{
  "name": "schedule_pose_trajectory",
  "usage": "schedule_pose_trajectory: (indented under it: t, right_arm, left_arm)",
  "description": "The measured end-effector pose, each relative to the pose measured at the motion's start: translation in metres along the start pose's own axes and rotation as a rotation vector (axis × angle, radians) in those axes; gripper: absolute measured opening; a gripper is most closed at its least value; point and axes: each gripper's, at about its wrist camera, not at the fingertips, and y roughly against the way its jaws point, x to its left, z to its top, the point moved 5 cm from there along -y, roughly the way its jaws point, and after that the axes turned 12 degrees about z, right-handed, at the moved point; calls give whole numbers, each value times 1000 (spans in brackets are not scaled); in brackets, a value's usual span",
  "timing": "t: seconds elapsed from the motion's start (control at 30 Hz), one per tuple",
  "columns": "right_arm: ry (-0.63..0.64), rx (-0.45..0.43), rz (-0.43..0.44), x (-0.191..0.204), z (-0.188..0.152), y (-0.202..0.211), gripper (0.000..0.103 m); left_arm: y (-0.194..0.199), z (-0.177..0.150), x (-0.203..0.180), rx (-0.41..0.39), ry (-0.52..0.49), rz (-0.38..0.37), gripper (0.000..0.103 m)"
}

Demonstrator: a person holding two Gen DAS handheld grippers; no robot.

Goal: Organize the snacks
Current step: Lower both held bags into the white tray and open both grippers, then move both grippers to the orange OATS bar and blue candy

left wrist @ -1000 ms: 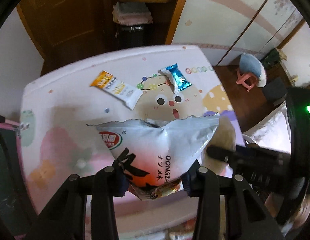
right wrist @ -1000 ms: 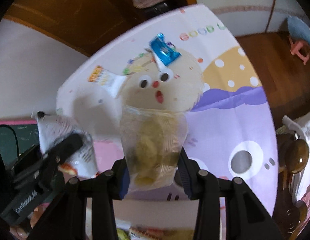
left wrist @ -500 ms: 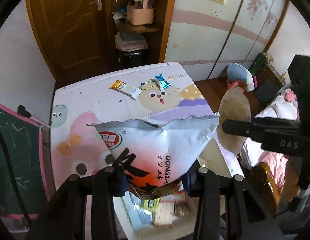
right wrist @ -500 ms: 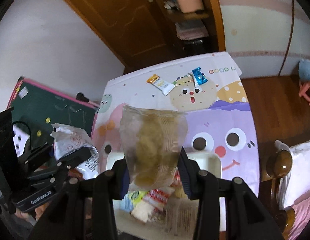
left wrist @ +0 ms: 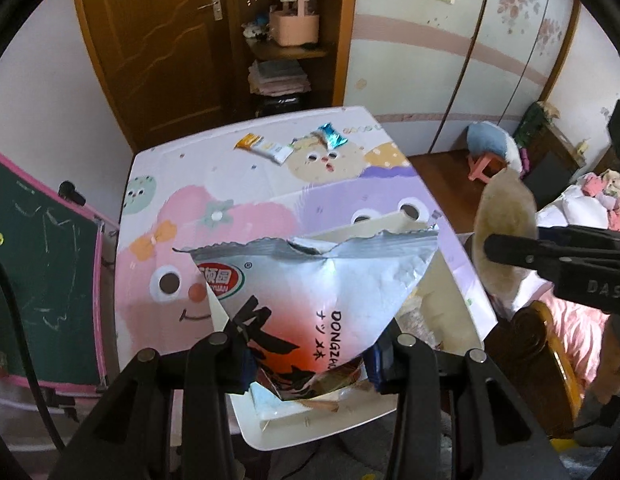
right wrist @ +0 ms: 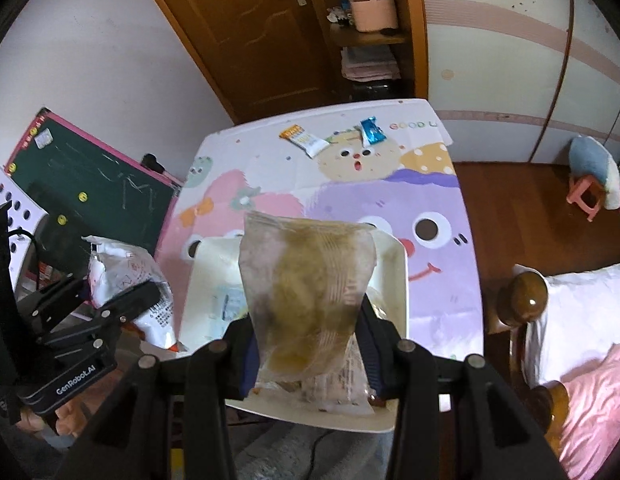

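Fingers of our left gripper (left wrist: pixel 310 360) clamp a silver snack bag (left wrist: pixel 313 292), while our right gripper (right wrist: pixel 310 354) pinches a clear pouch (right wrist: pixel 306 292) above the white tray (right wrist: pixel 397 280).

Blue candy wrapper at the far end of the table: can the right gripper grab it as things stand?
Probably not yet. The right gripper is shut on a clear snack bag, and the blue candy wrapper lies far across the table.

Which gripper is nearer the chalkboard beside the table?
Left. The left gripper, shut on the silver snack bag, hangs beside the chalkboard; the right gripper is over the white tray.
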Motion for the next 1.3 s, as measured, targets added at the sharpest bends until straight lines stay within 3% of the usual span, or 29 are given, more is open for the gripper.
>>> schedule_pose_trajectory:
  t: [0.53,0.6,0.67,0.7,0.77,1.3]
  right_arm:
    - [54,79,-118,3,-19,-22,43]
    - [49,81,-117,3,-18,-23,43]
    - [44,74,-127,4,-16,-23,50]
    - [41,70,-132,4,-15,-22,59]
    - [44,54,-141,5,-14,-20,67]
    - [76,76,-144,11,-21,-22,67]
  left_arm:
    - [-30,-24,-1,90,0,74,44]
    - [-28,-23,0,86,2,82,65]
    - [-24,-22,1,67,12,100,80]
    - [-22,-21,1,55,15,105,83]
    - [-19,-19,1,42,11,111,83]
    - [-23,-19,0,61,26,97,83]
